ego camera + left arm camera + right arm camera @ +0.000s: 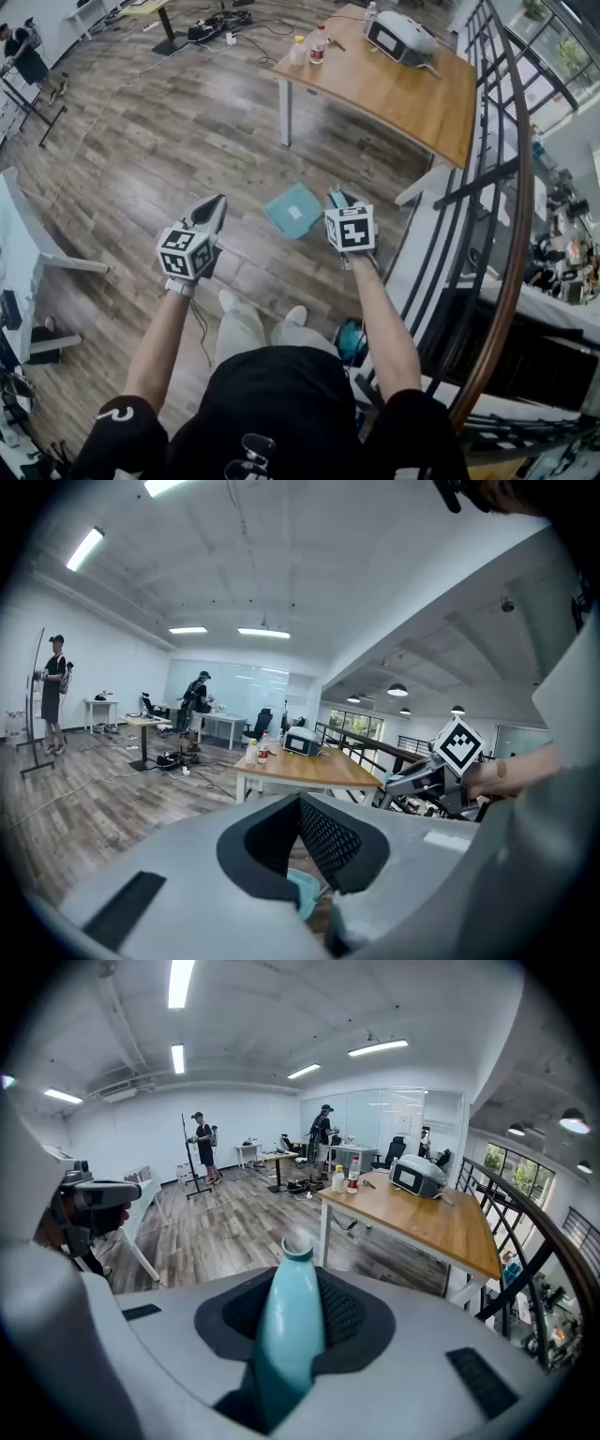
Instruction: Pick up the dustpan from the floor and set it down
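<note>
A grey-brown wood-plank floor (169, 141) fills an open office, with a curved black metal railing (506, 187) along one side and a long light-wood table on white legs (412, 94) near it. A person, seen from above with both bare forearms stretched forward, holds a grey two-jaw gripper in each hand.

On the table stands a boxy white and grey appliance (401, 36); what kind it is cannot be made out.

The teal plastic dustpan (293, 209) is out in front of the person's feet, its flat square pan facing up beside the right gripper (342, 202) and carrying a small pale patch at its middle. Whether that face is the inside or the underside is unclear, as is whether the pan touches the floor. From above the handle is hidden under the gripper; the right gripper view shows the jaws clamped on the rounded teal handle, which stands up between the pads.

The left gripper (214, 211) is well to the side of the pan, jaws parted with nothing in them; only a sliver of teal shows through the gap.

At the table's far end stand a small white bottle with a yellow cap (298, 49) and a red-topped bottle (319, 45), their contents too small to read.
</note>
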